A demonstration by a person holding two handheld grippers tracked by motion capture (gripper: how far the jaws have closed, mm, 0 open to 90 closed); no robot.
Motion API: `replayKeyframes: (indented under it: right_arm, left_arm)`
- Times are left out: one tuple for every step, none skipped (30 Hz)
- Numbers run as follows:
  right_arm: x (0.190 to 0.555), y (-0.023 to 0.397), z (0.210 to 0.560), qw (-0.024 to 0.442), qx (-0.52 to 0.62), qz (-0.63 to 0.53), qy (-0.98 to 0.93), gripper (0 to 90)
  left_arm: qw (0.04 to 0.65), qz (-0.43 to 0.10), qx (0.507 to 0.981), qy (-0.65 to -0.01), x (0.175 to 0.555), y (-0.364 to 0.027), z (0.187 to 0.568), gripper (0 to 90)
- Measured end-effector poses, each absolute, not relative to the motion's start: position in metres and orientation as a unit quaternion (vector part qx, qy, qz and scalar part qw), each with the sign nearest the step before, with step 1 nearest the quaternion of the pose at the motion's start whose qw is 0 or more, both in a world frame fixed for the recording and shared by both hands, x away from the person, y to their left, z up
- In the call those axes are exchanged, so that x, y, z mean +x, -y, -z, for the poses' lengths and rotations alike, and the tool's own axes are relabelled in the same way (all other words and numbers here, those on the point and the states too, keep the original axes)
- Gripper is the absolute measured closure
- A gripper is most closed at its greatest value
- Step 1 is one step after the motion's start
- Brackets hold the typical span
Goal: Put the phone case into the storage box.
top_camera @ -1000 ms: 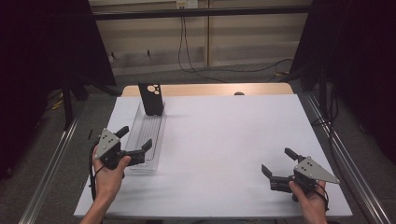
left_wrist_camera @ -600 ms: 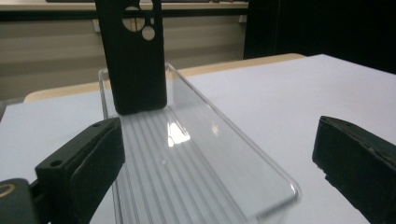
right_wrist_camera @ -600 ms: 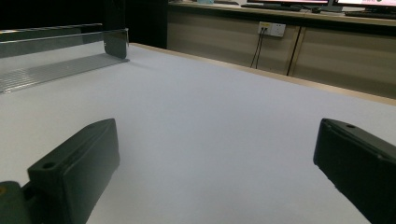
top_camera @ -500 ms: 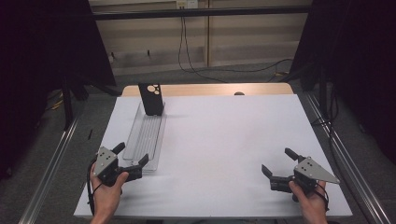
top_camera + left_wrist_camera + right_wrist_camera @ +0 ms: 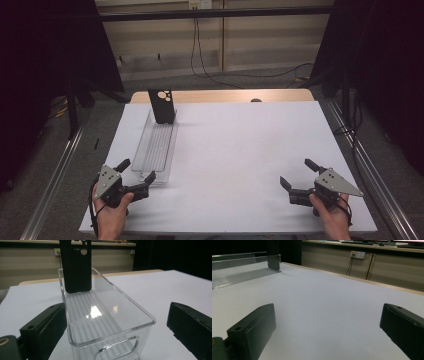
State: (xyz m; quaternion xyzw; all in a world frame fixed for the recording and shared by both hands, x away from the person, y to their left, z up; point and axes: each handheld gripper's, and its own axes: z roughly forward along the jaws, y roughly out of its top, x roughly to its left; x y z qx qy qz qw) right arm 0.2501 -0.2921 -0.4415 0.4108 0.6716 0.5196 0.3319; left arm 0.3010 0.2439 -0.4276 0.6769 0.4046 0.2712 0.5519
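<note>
White table [image 5: 240, 150] spread out wide, and on its left half lies one clear plastic tray [image 5: 156, 145], long and narrow, its long axis running straight away from the person toward the far edge, so the near short end faces the left gripper [image 5: 137, 176] head on. That is the relation to watch: the tray's near end wall sits right between the left gripper's jaws, which stand wide apart, one black jaw to each side of the rim in the left gripper view [image 5: 110, 327], the left jaw hard beside the wall, the right one apart from it, not closed on it yet. A pinch across that short end looks like the coming move, I'd say. One black phone case [image 5: 163, 106] stands upright at the tray's far end, leaning on its wall, camera cut-outs at the top. The right gripper [image 5: 299, 181] hovers well apart, low over the bare right side of the table, jaws likewise spread with nothing between them. Count: one tray, one case, two grippers, and the left is plainly the nearer
</note>
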Motion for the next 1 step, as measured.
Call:
replayKeyframes:
  right_arm:
    - [0.2502, 0.2922, 0.4416, 0.332, 0.411, -0.519, -0.672, 0.0]
  left_arm:
    - [0.550, -0.277, 0.676, -0.404, 0.3007, -0.2431, 0.4271, 2.9]
